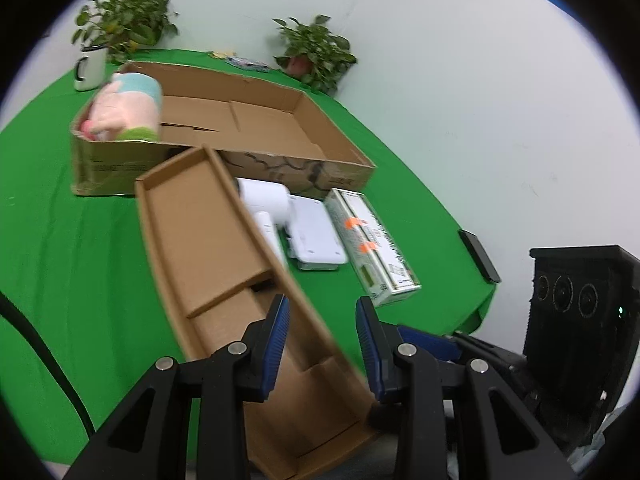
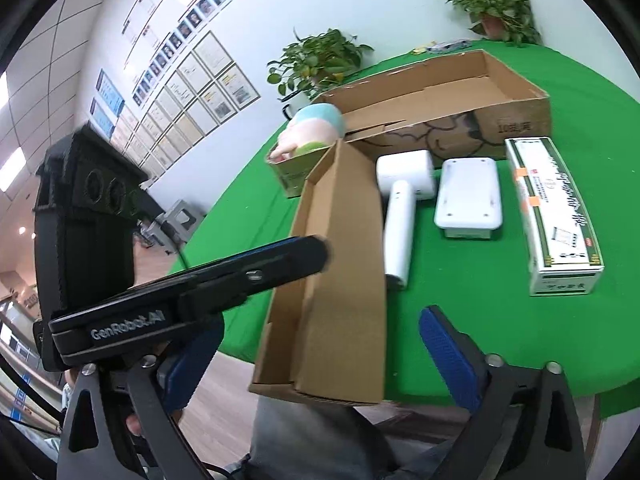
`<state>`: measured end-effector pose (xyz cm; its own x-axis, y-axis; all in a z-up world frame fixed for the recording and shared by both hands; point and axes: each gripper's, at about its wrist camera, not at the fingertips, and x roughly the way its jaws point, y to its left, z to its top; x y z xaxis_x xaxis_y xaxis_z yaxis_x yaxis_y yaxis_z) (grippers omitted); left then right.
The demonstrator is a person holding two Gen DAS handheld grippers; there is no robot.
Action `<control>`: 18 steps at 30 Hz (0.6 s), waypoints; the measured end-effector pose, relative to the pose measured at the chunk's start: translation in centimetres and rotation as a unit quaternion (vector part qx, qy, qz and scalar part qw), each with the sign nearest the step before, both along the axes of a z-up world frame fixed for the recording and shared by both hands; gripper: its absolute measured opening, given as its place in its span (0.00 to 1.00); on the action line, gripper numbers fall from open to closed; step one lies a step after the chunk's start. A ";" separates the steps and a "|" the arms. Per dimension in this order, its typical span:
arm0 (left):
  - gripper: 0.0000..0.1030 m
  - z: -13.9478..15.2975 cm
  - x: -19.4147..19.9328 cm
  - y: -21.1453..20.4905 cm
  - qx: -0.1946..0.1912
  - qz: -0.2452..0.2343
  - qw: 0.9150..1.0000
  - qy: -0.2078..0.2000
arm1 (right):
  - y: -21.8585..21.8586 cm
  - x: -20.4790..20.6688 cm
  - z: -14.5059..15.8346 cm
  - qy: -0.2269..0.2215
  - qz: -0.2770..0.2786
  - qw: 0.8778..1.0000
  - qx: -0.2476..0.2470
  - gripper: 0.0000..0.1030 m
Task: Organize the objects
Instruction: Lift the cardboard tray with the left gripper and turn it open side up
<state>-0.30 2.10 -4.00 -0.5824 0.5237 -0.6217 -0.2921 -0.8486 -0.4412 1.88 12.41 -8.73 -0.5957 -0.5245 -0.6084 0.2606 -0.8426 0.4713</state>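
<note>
A long shallow cardboard tray hangs tilted over the green table's near edge. My left gripper is shut on its right side wall, near its close end; in the right wrist view one of its fingers lies across the tray. My right gripper stands open around the tray's near end, and its pads stay clear of the cardboard. On the table lie a white handheld device, a white flat unit and a white-and-green carton.
A large open cardboard box stands behind, with a pink plush toy in its left end. Two potted plants and a white mug sit at the back. A black block lies at the table's right edge.
</note>
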 end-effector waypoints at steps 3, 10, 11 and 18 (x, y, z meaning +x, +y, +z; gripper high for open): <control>0.32 -0.1 0.6 -1.9 -0.012 0.035 0.999 0.003 | 0.1 -0.3 -0.1 0.004 -0.013 1.000 0.004 0.54; 0.32 -2.2 1.1 -4.9 -0.027 0.081 0.996 -0.025 | -1.3 -0.9 -0.3 0.011 -0.018 1.000 0.019 0.21; 0.32 -2.5 1.0 -4.8 -0.034 0.083 0.996 -0.028 | -1.7 -1.1 -0.3 0.006 -0.012 1.000 0.019 0.20; 0.25 -4.3 0.3 -5.2 -0.033 0.084 0.994 -0.056 | -4.5 -2.0 -2.7 -0.037 0.003 0.998 0.045 0.17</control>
